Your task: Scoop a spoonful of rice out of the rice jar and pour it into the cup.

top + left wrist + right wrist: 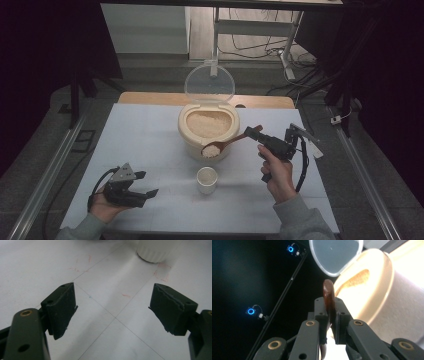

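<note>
Your right gripper, fingers clamped on wooden spoon, holds rice over the rice container's front rim, cup at 6 o'clock; left gripper fingers apart w/ nothing between, resting on table.

A brown wooden spoon hangs in the air, its handle clamped at the far end and slanting down to the left. Its bowl carries a heap of white rice and sits just in front of the cream rice container, above the gap between that container and a small white cup. The container stands open at the middle of the desk, its clear round lid tipped upright behind it, with rice filling the inside. The cup stands upright, just in front of the container.
</note>
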`<state>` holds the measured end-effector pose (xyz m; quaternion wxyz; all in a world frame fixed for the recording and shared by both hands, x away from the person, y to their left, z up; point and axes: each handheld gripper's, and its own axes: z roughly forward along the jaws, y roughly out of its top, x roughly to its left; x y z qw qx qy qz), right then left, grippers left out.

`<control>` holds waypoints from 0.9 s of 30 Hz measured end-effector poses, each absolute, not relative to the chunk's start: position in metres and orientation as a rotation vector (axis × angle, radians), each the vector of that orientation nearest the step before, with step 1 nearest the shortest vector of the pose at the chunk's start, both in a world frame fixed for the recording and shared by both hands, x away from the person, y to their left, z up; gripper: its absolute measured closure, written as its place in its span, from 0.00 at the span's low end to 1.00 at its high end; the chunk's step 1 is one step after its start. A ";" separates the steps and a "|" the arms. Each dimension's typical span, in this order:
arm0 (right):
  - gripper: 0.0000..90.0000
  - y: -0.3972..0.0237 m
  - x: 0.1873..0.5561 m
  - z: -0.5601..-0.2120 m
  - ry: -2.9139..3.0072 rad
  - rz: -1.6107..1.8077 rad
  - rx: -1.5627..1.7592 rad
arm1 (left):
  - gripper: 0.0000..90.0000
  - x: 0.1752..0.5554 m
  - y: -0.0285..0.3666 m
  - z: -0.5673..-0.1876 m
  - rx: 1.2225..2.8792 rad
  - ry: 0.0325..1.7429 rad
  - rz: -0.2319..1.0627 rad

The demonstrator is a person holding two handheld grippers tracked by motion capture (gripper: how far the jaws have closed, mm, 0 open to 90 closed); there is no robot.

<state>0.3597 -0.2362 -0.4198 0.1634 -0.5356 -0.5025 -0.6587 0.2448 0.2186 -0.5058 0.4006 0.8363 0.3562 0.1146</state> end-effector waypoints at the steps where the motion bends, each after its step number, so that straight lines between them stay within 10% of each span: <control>1: 0.93 -0.236 0.359 -0.422 -1.442 -1.872 -1.527 | 0.23 0.245 0.219 -0.506 2.116 0.901 0.290; 27: 0.93 -0.221 0.352 -0.436 -1.779 -1.752 -1.575 | 0.23 0.246 0.219 -0.508 2.124 0.909 0.278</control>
